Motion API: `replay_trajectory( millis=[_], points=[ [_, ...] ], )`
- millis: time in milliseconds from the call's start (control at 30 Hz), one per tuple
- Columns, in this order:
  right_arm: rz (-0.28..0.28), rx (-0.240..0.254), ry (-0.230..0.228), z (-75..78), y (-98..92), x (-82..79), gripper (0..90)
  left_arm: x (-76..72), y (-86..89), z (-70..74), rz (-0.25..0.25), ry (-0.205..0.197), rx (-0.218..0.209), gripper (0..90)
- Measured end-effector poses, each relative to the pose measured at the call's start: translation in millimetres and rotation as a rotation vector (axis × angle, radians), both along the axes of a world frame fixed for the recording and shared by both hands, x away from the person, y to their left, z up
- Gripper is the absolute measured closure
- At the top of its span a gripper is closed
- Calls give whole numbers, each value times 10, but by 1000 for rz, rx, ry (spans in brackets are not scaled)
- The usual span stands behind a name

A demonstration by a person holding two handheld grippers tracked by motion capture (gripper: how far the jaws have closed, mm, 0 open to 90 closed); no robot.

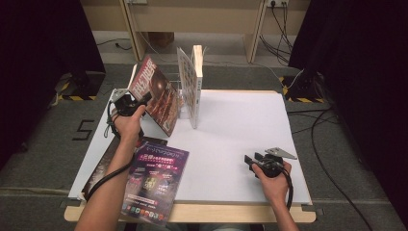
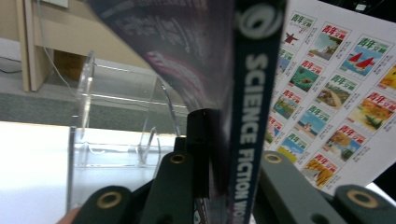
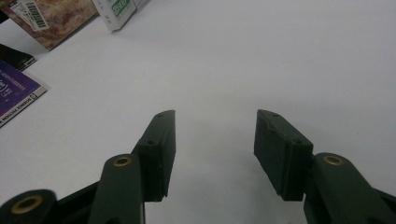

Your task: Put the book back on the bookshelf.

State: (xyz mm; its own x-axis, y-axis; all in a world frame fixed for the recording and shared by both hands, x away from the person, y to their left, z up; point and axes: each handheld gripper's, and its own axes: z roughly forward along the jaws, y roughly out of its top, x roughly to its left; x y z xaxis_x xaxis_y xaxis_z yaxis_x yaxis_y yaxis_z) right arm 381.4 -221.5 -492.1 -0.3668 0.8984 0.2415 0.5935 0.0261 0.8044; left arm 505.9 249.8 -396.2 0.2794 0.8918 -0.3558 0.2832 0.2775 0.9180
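While the person works at the far left of the white table top (image 1: 231,144), the high view shows the left gripper (image 1: 139,102) clamped on a red-covered magazine (image 1: 156,94), holding it tilted with its lower edge near the board. It leans toward the clear acrylic stand (image 1: 182,103), where a white-backed magazine (image 1: 191,82) already stands upright; the tilt looks meant to bring this one in beside it. Two more magazines wait on the near left: a purple magazine (image 1: 151,185) lying partly over a dark magazine (image 1: 103,166), stacked within easy reach of that hand. The right gripper (image 1: 251,162) rests near the right edge, well apart from everything, probably kept clear so the left has room.

From the left gripper view, the jaws pinch the red-covered magazine's dark blue spine (image 2: 250,116), lettered SCIENCE FICTION, which runs upright between them. Gripping at the spine keeps the pages from fanning. Behind it stand the clear acrylic stand (image 2: 121,126) to the left and the white-backed magazine's (image 2: 336,88) grid of small covers to the right.

Along the right gripper view, the jaws stand apart with nothing between them, over bare white table top (image 3: 261,60). At far left lie the corner of the purple magazine (image 3: 14,93) and the dark magazine (image 3: 14,56).
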Motion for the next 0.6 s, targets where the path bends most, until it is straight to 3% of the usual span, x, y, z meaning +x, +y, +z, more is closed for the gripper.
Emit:
replay_trajectory(
  millis=[267, 600],
  points=[
    [0, 0, -7, 1, -7, 0, 497, 114, -134, 231, -10, -32, 132, 836],
    [-3, 3, -18, 18, -30, -13, 499, 347, -333, 527, 10, -86, 214, 837]
  ],
)
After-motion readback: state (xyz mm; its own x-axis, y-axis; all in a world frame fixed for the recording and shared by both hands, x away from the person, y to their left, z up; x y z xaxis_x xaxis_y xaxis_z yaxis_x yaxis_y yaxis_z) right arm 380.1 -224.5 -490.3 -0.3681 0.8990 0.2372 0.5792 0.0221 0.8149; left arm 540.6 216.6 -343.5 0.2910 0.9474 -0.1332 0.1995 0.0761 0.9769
